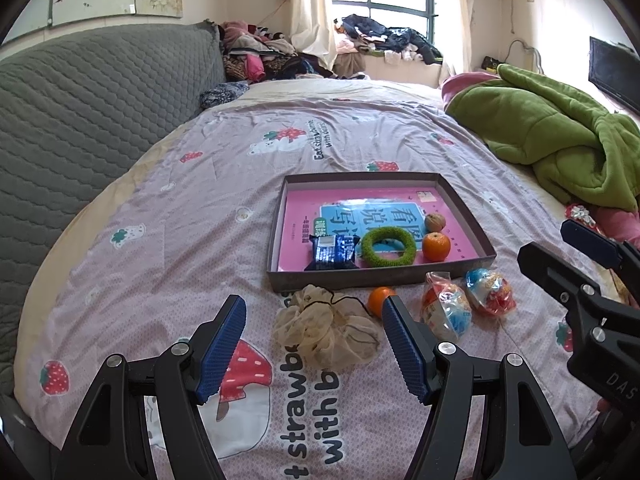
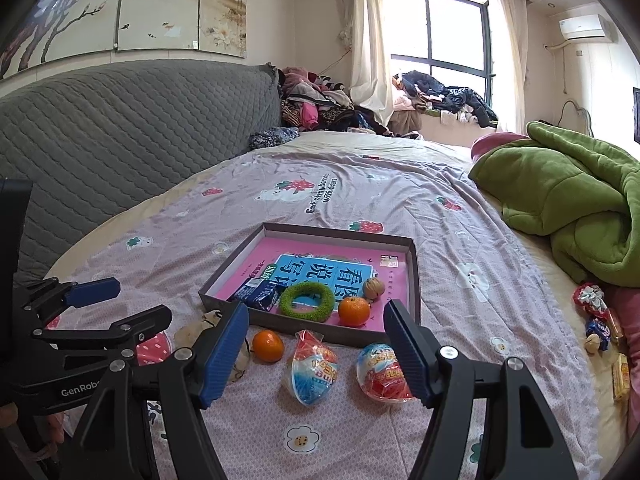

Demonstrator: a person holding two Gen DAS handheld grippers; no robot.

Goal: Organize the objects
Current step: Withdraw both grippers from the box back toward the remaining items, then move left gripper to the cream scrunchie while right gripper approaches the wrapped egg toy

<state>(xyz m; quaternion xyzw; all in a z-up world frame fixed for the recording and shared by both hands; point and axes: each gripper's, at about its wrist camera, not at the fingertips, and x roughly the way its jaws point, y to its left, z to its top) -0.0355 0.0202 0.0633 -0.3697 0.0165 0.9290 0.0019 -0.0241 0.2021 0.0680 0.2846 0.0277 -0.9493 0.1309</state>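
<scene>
The left tool (image 1: 314,350) hangs released, jaws spread wide with nothing between the pads, pointing down at the cream mesh pouch (image 1: 326,330) that lies crumpled on the bed (image 1: 160,240). The right tool (image 2: 316,356) is likewise released and empty, aimed over two egg-shaped toy packets (image 2: 314,368) (image 2: 382,372) lying side by side near the front wall of the shallow box (image 2: 312,334).

A loose orange (image 1: 380,301) sits just beside the pouch, close to the left tool's inner finger. Inside the box, on a pink book (image 1: 304,204), already rest a dark blue snack packet (image 1: 332,254), a green ring (image 1: 388,246), a second orange (image 1: 437,247) and a walnut (image 1: 435,222).

Risks, as I judge them: the pouch is soft and thin, so the pads may close on a fold only and drag it, or its black drawstring may snag. Closing carelessly could nudge the nearby orange, which would roll on the yielding bedding. The glossy egg packets look slippery and rounded, so an off-centre pinch could squirt one sideways. With both tools working close together, they could also collide.
</scene>
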